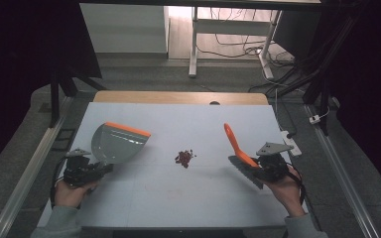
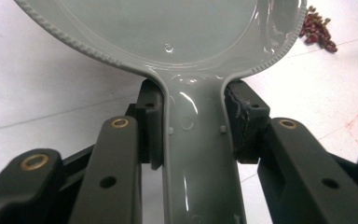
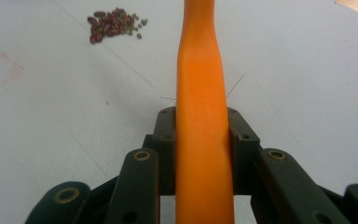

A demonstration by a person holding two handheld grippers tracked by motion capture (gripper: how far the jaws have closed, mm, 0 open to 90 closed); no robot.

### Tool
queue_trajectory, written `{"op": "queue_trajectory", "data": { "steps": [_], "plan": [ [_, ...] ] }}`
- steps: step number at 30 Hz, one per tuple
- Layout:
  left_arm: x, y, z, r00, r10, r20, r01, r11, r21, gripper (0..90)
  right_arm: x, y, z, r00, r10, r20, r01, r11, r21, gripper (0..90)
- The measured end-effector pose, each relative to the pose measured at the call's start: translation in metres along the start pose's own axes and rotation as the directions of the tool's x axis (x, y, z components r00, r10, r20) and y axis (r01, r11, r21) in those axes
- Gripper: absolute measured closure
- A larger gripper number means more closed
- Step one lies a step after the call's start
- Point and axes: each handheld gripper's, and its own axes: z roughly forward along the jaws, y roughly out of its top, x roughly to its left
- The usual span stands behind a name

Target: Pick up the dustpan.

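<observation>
**Dustpan and brush flank a bean pile**

White counter (image 1: 178, 198) carries a small pile of red beans (image 1: 184, 157) at frame centre. Left of it, the left tool (image 1: 101, 170) is clamped on the grey dustpan (image 1: 114, 144) handle. Right of it, the right tool (image 1: 252, 166) is clamped on the orange brush (image 1: 234, 141) handle.

The dustpan (image 2: 168, 28) looks like glossy grey plastic with a ribbed rim and an orange lip at 12 o'clock. The brush handle (image 3: 203, 116) is smooth matt orange plastic. The table (image 1: 178, 198) is a matt pale surface. The beans (image 3: 114, 25) look smooth and dull.
</observation>
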Motion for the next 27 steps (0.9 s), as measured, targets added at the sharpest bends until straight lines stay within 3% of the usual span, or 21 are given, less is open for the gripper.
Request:
{"op": "queue_trajectory", "data": {
  "steps": [5,8,13,21,27],
  "plan": [
    [-0.001,0.002,-0.004,1.0,0.007,0.001,-0.007,1.0,0.002,61.8,-0.001,0.002,-0.003,0.9999,0.011,-0.002,-0.011,0.999,-0.036,70.8],
    [-0.009,0.003,-0.011,0.999,0.038,0.025,-0.037,0.9991,-0.022,61.9,-0.002,0.001,-0.005,0.9995,0.032,-0.005,-0.032,0.998,-0.055,70.7],
    [-0.012,0.002,-0.014,0.9976,0.062,0.031,-0.061,0.9976,-0.035,61.9,-0.002,0.001,-0.007,0.9993,0.037,0.003,-0.037,0.997,-0.066,70.7],
    [-0.017,0.005,-0.015,0.9905,0.113,0.078,-0.11,0.993,-0.043,61.8,-0.004,0.003,-0.009,0.999,0.045,0.004,-0.045,0.995,-0.088,70.7],
    [-0.02,0.005,-0.017,0.9816,0.15,0.118,-0.146,0.9884,-0.041,61.9,-0.003,0.002,-0.01,0.9988,0.049,0.003,-0.048,0.995,-0.09,70.7]
  ]
}}
